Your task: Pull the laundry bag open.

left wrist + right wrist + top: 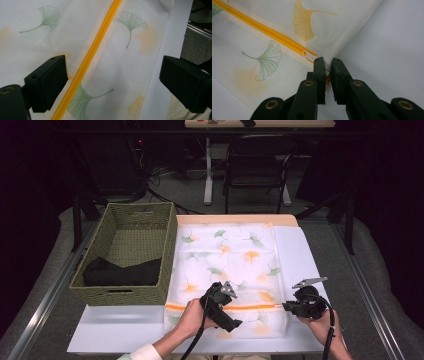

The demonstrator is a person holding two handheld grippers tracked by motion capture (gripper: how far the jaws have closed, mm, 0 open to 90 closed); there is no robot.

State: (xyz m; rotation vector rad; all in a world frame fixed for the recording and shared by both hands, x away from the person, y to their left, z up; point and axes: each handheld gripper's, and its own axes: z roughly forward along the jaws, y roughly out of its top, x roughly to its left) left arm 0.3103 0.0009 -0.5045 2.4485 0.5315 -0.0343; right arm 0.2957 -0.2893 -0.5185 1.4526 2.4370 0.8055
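At the near edge of the table [125, 330], the person's two hands held a claw each over a white mesh bag [225, 270] printed with ginkgo leaves. The right claw [325, 68] was pinched nearly shut on the bag's edge just where the orange zipper [269, 32] ended, with a thin fold of mesh caught between its jaws; this grip probably anchored the zipper's end so the bag would not slide. The left claw [112, 80] stood wide with nothing between its jaws, hovering just above the zipper line, likely placed to find the slider or to press the cloth flat. No slider could be made out.

The bag lay flat on the table, its long axis running away from the person, while the zipper crossed it near the close end, from one side edge to the other. The bag's far end reached almost to a tan board [235, 219].

Farther left, just beside the bag, a woven basket [125, 295] held a dark folded cloth [122, 271]. Beyond the table stood a black chair [257, 165].
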